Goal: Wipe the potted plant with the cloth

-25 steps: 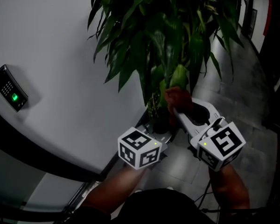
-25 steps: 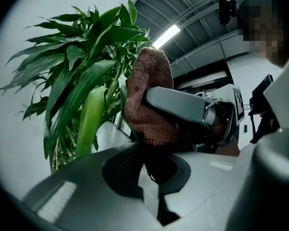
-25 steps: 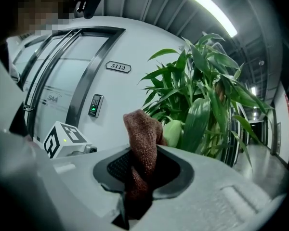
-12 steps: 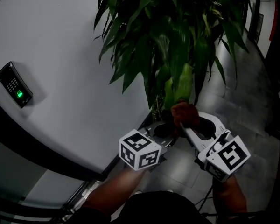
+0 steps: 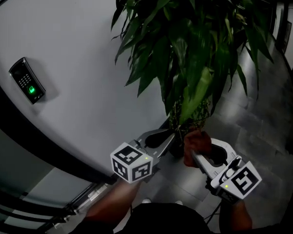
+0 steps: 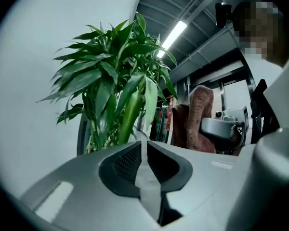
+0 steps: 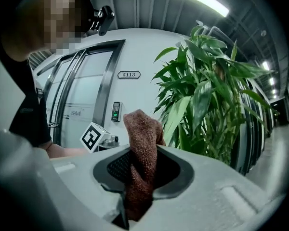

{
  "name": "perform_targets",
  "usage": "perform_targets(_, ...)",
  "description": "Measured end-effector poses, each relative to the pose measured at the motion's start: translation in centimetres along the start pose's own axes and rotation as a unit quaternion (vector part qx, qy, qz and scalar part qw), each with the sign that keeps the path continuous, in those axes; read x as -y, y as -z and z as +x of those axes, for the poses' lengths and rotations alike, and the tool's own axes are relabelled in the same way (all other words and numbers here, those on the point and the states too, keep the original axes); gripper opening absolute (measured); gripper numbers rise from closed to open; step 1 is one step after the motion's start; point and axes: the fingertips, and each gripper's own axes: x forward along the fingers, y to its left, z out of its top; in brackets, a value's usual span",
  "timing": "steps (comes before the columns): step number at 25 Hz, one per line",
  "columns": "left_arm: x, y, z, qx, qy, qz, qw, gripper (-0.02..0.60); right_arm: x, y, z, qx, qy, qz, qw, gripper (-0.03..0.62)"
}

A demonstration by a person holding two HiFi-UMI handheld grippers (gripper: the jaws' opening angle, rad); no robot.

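The potted plant (image 5: 195, 57) is looked down on steeply in the head view, from close by its upper leaves. In both gripper views it is seen level, from low and near, left of centre in the left and right of centre in the right. The keypad (image 5: 28, 81) on the wall (image 5: 78, 48) is shared by the head and right gripper views.

**Both grippers held level, left one parting**

My left gripper (image 5: 169, 139) reaches level ahead of my left forearm (image 5: 110, 204). Its fingers (image 6: 123, 160) have just been opening to a narrow gap, with nothing between them. My right gripper (image 5: 195, 156), just beside it on my right forearm (image 5: 234, 219), also points level, its fingers (image 7: 171, 170) clamped on the cloth (image 7: 140, 143).
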Motion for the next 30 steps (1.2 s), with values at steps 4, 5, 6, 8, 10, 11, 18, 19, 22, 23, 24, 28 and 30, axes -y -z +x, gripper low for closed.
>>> perform_targets(4,-1.3,-0.5,-1.1,0.008,-0.043,0.005,0.9990,0.040,-0.4,1.6,0.1,-0.007,-0.032,0.021,0.999,0.077)
perform_targets(5,-1.4,-0.5,-1.2,0.010,-0.052,0.005,0.9986,0.040,-0.5,1.9,0.2,-0.008,-0.040,0.024,0.999,0.077)
perform_targets(6,-1.5,-0.5,-1.4,0.012,-0.059,0.005,0.9982,0.040,-0.7,2.2,0.2,-0.008,-0.047,0.027,0.999,0.077)
perform_targets(8,-1.6,-0.5,-1.6,0.018,-0.070,0.002,0.9974,0.040,-1.0,2.5,0.2,-0.005,-0.059,0.031,0.998,0.077)
perform_targets(10,-1.7,-1.1,-1.8,0.032,-0.074,-0.008,0.9967,0.041,-1.4,2.6,0.4,0.000,-0.068,0.034,0.997,0.077)
perform_targets(11,-1.8,-1.5,-1.9,0.039,-0.072,-0.016,0.9965,0.047,-1.6,2.7,0.6,0.001,-0.072,0.035,0.997,0.077)
perform_targets(18,-4.2,-5.1,-1.9,0.071,-0.040,-0.025,0.9963,0.061,-3.1,2.0,3.3,0.013,-0.057,0.017,0.998,0.077)
perform_targets(19,-4.6,-5.5,-1.8,0.071,-0.031,-0.023,0.9967,0.061,-3.0,2.0,3.8,0.013,-0.045,0.017,0.999,0.077)
perform_targets(22,-5.7,-6.6,-1.5,0.061,-0.001,-0.010,0.9981,0.072,-2.6,1.9,5.7,0.018,-0.009,0.023,1.000,0.077)
perform_targets(23,-6.0,-7.0,-1.4,0.059,0.011,-0.004,0.9982,0.072,-2.5,1.8,6.4,0.020,0.005,0.023,1.000,0.077)
perform_targets(24,-6.4,-7.4,-1.3,0.057,0.024,0.000,0.9981,0.072,-2.4,1.7,7.0,0.021,0.022,0.023,0.999,0.077)
perform_targets(28,-6.6,-8.5,-0.4,0.048,0.097,0.005,0.9941,0.075,-2.2,1.5,8.4,0.023,0.103,0.021,0.994,0.077)
perform_targets(30,-6.8,-9.0,-0.1,0.044,0.132,0.002,0.9903,0.095,-2.2,1.5,9.1,0.026,0.134,0.018,0.990,0.077)
